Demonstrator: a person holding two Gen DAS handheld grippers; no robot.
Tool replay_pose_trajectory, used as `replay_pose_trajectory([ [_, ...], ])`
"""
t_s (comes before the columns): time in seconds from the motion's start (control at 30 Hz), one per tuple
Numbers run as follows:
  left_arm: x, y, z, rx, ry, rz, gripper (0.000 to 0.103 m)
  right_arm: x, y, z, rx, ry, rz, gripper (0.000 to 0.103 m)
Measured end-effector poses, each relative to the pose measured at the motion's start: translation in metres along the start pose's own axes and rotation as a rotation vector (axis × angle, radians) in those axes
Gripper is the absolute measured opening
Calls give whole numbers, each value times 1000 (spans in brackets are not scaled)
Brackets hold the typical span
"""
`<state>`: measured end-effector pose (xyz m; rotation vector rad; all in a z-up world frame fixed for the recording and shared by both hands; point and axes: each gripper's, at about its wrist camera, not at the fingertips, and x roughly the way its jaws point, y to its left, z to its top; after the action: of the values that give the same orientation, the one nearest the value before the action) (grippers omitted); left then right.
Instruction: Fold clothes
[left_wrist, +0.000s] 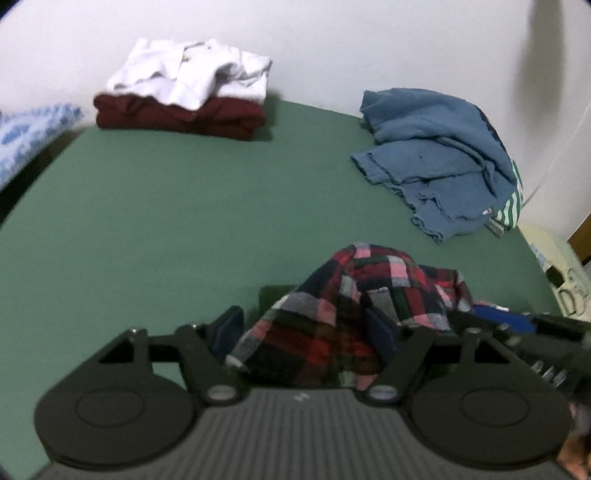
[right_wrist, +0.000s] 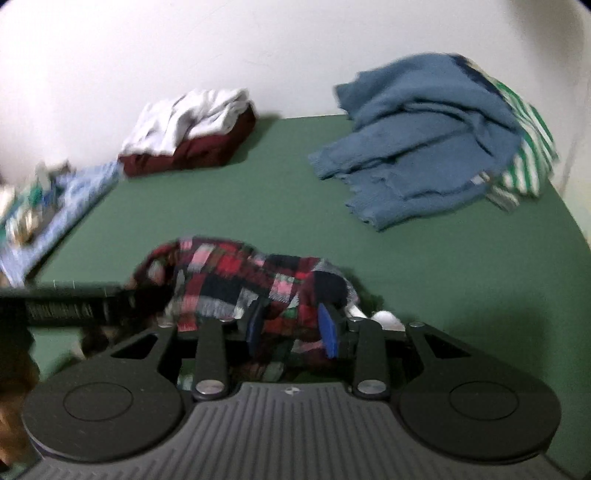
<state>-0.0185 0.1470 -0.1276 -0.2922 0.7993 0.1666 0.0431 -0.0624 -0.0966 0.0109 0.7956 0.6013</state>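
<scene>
Folding is sitting partway: a white garment (left_wrist: 192, 72) on a maroon one (left_wrist: 181, 116) is lying stacked far ahead-left. The plaid shirt (left_wrist: 343, 314) is bunching between the left gripper (left_wrist: 308, 332)'s spread jaws, while the right gripper (right_wrist: 291, 325) is clamping it. The blue sweater (left_wrist: 436, 155) is waiting ahead-right, unfolded.
</scene>
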Motion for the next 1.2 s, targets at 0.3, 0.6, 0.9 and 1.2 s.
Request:
replay_pose_trajectory([
  [0.3,-24,-29,0,17,12,151,89,-27,0,-16,-22,-6,-7,33],
  [0.6,-33,-44,-13,28,14,247,100,-20,-9,-28,-35,-13,38,35],
  [0.9,-31,-45,-24,43,22,265,102,-21,-2,-33,-83,-27,17,36],
  [1.2,-19,-32,-25,64,63,208,102,-20,1,-35,-17,-34,58,69],
])
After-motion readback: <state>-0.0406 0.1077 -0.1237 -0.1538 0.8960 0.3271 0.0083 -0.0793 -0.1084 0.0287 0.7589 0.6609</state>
